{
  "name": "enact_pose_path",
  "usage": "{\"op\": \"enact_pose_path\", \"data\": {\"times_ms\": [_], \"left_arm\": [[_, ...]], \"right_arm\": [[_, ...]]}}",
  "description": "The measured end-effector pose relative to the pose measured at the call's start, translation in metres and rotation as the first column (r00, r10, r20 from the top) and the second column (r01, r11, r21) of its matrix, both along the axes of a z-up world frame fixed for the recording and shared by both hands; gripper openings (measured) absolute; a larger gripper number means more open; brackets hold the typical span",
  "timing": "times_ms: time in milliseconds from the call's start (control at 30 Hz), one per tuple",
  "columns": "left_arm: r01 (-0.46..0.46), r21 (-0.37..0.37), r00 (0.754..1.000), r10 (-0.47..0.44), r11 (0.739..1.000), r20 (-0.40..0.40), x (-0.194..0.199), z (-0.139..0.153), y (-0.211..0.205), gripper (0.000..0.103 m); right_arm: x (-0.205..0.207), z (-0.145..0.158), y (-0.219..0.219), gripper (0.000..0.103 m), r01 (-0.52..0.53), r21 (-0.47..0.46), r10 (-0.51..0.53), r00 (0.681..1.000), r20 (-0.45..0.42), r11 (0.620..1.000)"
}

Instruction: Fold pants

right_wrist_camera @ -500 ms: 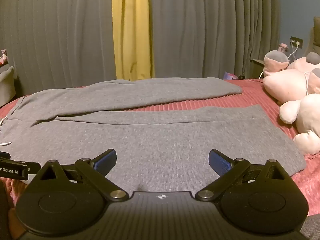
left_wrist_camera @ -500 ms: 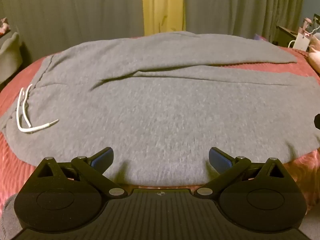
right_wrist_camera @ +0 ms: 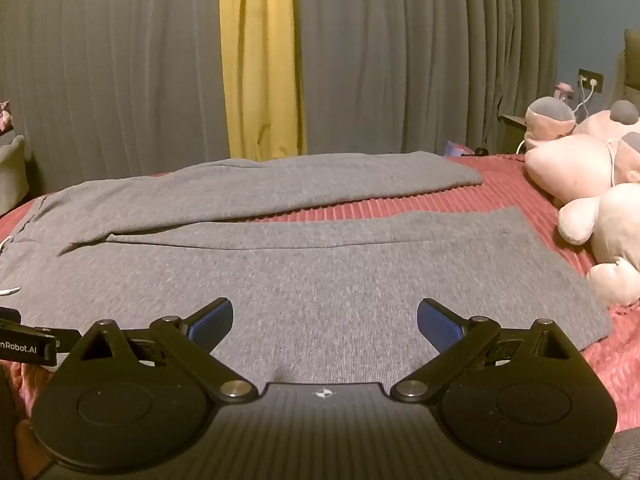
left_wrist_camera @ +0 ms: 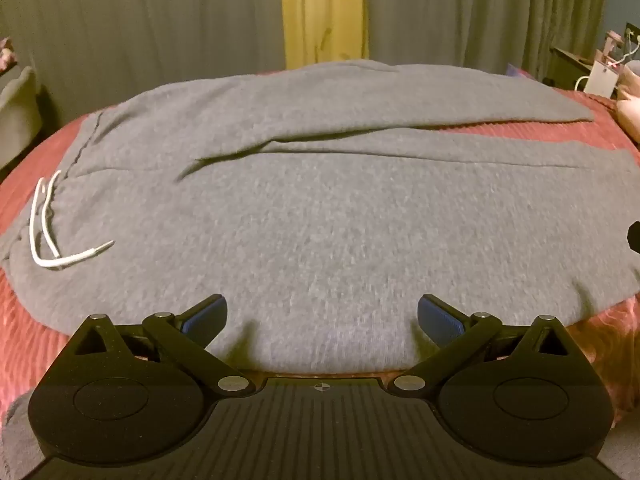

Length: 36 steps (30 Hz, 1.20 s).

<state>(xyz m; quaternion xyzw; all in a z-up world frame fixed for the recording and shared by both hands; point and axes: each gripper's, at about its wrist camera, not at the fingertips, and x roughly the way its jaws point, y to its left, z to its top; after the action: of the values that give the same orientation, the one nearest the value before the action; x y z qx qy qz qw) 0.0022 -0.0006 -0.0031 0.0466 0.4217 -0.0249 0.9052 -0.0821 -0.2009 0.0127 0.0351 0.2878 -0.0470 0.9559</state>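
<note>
Grey knit right under me: the pants (left_wrist_camera: 320,200) lie spread flat on the red bed (right_wrist_camera: 520,184), waistband at the left with its white drawstring (left_wrist_camera: 52,236), both legs running off to the right, a strip of bedspread showing between them. My left gripper (left_wrist_camera: 322,316) hangs over the near edge by the waist end, jaws released and wide, nothing in them. My right gripper (right_wrist_camera: 325,318) sits over the near leg further right toward the hem, jaws spread too, empty. Plush toys (right_wrist_camera: 580,184) crowd the right side. I'd say no fold is made yet; I'm lining up for the first grasp. Next I reckon both jaws need to drop onto the near edge, pinch the cloth, and carry the near leg over onto the far one, evenly.
</note>
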Motion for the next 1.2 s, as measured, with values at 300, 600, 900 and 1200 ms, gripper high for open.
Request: {"op": "enact_pose_path", "data": {"times_ms": [300, 600, 900, 1200], "left_arm": [[0.016, 0.015, 1.000, -0.016, 1.000, -0.006, -0.0003, -0.0022, -0.0042, 0.103], [0.016, 0.013, 1.000, -0.015, 1.000, -0.017, 0.0027, -0.0027, -0.0026, 0.103], [0.020, 0.012, 1.000, -0.020, 1.000, -0.020, 0.0027, -0.0040, -0.0033, 0.103], [0.020, 0.008, 0.999, -0.020, 1.000, -0.026, 0.0028, -0.0039, -0.0038, 0.103]], "right_arm": [[-0.0020, 0.0003, -0.0034, 0.099, 0.047, 0.033, -0.047, 0.999, 0.005, 0.998], [-0.0016, 0.0006, 0.0000, 0.099, 0.034, 0.007, -0.034, 0.999, 0.022, 0.999], [-0.0002, 0.0033, -0.0004, 0.099, 0.044, 0.002, -0.044, 0.999, 0.021, 0.999], [-0.0010, 0.0034, 0.0000, 0.099, 0.033, 0.002, -0.033, 0.999, 0.014, 0.999]]}}
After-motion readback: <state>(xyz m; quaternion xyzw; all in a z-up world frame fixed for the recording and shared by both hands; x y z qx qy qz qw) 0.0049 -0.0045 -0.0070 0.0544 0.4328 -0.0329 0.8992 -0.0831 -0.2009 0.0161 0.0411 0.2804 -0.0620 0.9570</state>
